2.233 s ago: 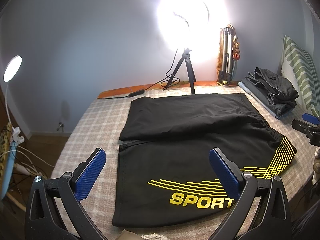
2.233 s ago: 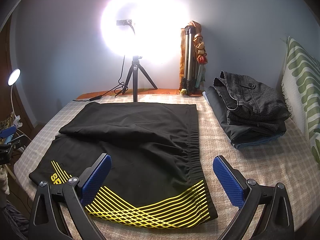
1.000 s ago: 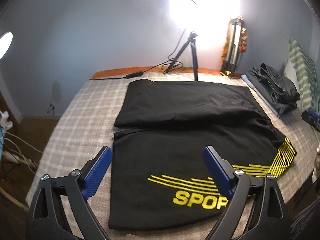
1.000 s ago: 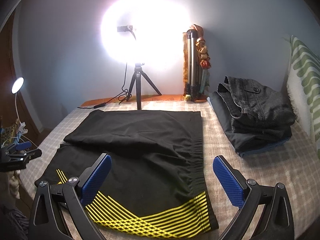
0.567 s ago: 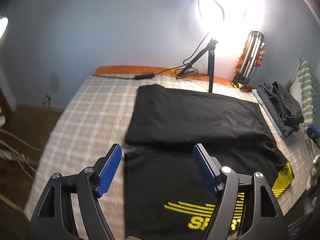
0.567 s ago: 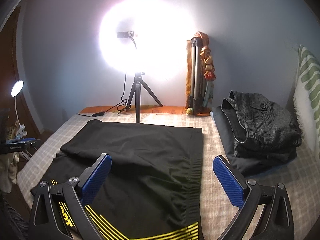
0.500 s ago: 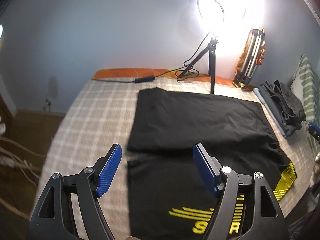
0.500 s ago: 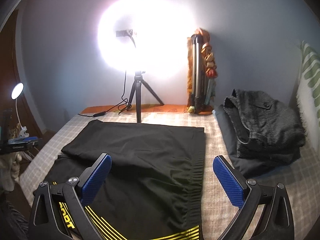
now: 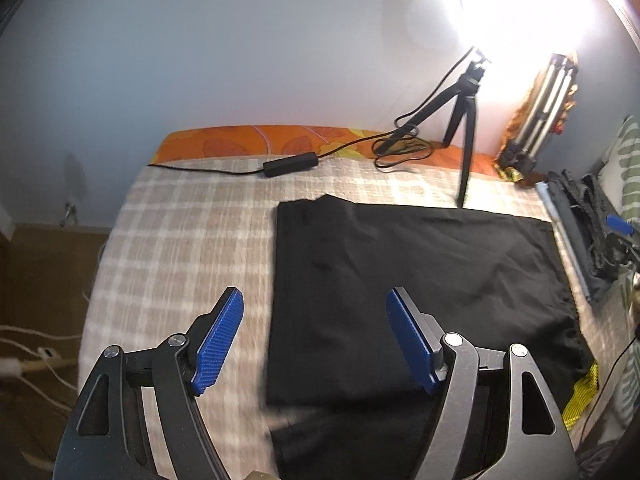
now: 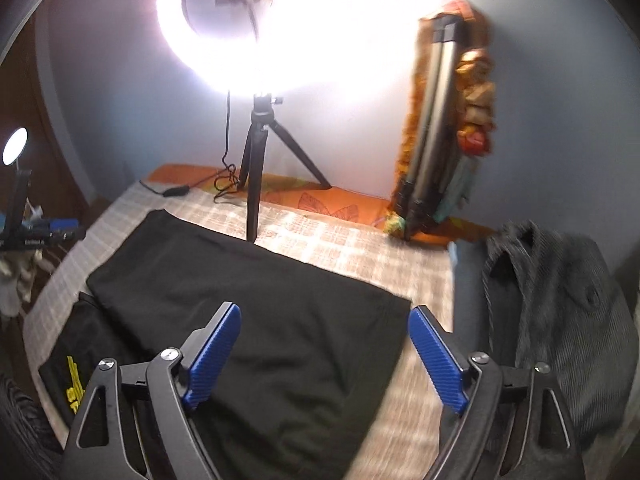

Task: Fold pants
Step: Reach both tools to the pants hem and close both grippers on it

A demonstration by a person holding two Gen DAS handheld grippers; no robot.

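Observation:
Black sport pants (image 9: 420, 272) with yellow print lie flat on the checked bed cover (image 9: 192, 240), one leg laid over the other. My left gripper (image 9: 316, 340) is open and empty, above the left edge of the upper leg. The pants also show in the right wrist view (image 10: 260, 300). My right gripper (image 10: 324, 352) is open and empty, above the far right waistband corner of the pants. The yellow print (image 10: 74, 384) shows at the near left.
A ring light on a tripod (image 10: 256, 176) stands at the back of the bed, its cable and switch (image 9: 288, 164) lying on the cover. A folded tripod (image 10: 432, 128) leans on the wall. A stack of dark folded clothes (image 10: 552, 320) lies at the right.
Both grippers have moved forward over the pants toward the far edge. The near printed leg has dropped mostly out of both views. Both stay open.

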